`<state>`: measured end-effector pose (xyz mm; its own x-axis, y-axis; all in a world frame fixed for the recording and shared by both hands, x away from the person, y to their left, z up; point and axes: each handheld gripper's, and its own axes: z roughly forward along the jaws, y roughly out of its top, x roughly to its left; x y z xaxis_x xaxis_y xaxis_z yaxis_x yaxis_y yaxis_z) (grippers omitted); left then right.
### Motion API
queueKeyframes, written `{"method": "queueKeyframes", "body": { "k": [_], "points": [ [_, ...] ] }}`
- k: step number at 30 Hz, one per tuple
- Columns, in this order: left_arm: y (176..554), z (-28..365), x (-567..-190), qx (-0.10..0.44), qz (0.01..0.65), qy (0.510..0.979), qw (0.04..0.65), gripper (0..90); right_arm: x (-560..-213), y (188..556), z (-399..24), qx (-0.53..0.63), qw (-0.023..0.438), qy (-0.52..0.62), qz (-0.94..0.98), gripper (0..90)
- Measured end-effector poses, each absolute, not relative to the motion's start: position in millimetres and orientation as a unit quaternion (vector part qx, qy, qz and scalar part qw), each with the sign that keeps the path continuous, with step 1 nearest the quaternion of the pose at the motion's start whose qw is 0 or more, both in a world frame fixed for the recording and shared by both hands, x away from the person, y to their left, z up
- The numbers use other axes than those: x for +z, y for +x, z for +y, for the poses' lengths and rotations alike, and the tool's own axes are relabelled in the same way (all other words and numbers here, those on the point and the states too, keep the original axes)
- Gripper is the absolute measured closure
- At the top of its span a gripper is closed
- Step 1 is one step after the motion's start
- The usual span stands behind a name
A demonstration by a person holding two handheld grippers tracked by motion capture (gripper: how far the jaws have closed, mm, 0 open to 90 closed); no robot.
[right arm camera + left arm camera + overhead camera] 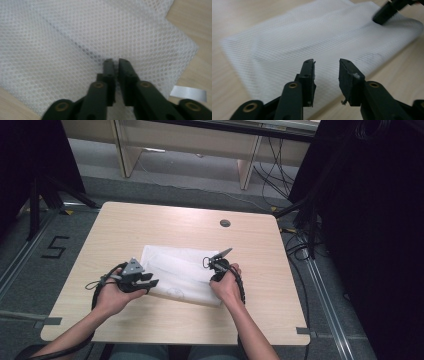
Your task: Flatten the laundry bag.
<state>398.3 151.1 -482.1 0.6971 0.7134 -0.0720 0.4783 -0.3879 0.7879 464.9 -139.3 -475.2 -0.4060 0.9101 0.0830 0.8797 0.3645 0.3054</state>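
The bench (125, 225) carries a white mesh cloth (175, 270), folded flat, which lies between the two tongs and under their tips. A grey cable hole (225, 223) is set in the bench well beyond the right tongs, and a strip of grey tape (188, 93) is seen on the wood just right of them in the right gripper view.

The left tongs (326, 72) are held at the near left edge of the cloth, jaws apart, with nothing pinched between them; the mesh is seen past the gap, not gripped. The right tongs (114, 62) are set on the cloth near its right end. Their jaws stand only a narrow slit apart, tips on the mesh, and no fabric can be made out pressed between the pads, so the cloth is judged not to be held there.

The step in hand is judged to be a regrasp during folding or smoothing of the cloth: both tongs are placed at the cloth, neither is holding it. For the next move, a layer edge must be caught, the left jaws lowered over the near edge and closed, so that only the intended layer is lifted and the fold beneath is not dragged.
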Motion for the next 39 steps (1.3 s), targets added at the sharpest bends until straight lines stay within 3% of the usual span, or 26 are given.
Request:
{"method": "queueKeyframes", "body": {
  "k": [3, 7, 12, 20, 26, 35, 39],
  "points": [
    [400.9, 142.0, -489.6, 0.107, 0.364, 0.827, 0.414, 69.3, -463.4, 468.4, -131.4, 0.169, 0.062, 0.514, 0.839, 67.8],
    [403.2, 140.3, -493.6, 0.094, 0.364, 0.836, 0.4, 72.3, -455.6, 481.5, -124.9, 0.206, 0.106, 0.471, 0.851, 57.2],
    [404.3, 137.3, -498.9, 0.088, 0.371, 0.838, 0.39, 72.4, -459.0, 498.3, -121.4, 0.209, 0.114, 0.451, 0.86, 47.1],
    [404.3, 133.7, -502.9, 0.083, 0.359, 0.849, 0.379, 72.4, -475.5, 511.8, -119.0, 0.194, 0.11, 0.44, 0.87, 43.5],
    [405.2, 132.9, -506.7, 0.081, 0.358, 0.853, 0.372, 72.5, -483.3, 513.9, -117.6, 0.185, 0.098, 0.422, 0.882, 47.4],
    [404.7, 131.2, -507.9, 0.087, 0.355, 0.856, 0.367, 72.4, -481.6, 509.9, -109.1, 0.181, 0.085, 0.381, 0.902, 79.1],
    [404.4, 131.2, -507.7, 0.089, 0.354, 0.857, 0.364, 72.4, -481.4, 510.0, -108.3, 0.186, 0.067, 0.426, 0.883, 82.0]
  ]
}}
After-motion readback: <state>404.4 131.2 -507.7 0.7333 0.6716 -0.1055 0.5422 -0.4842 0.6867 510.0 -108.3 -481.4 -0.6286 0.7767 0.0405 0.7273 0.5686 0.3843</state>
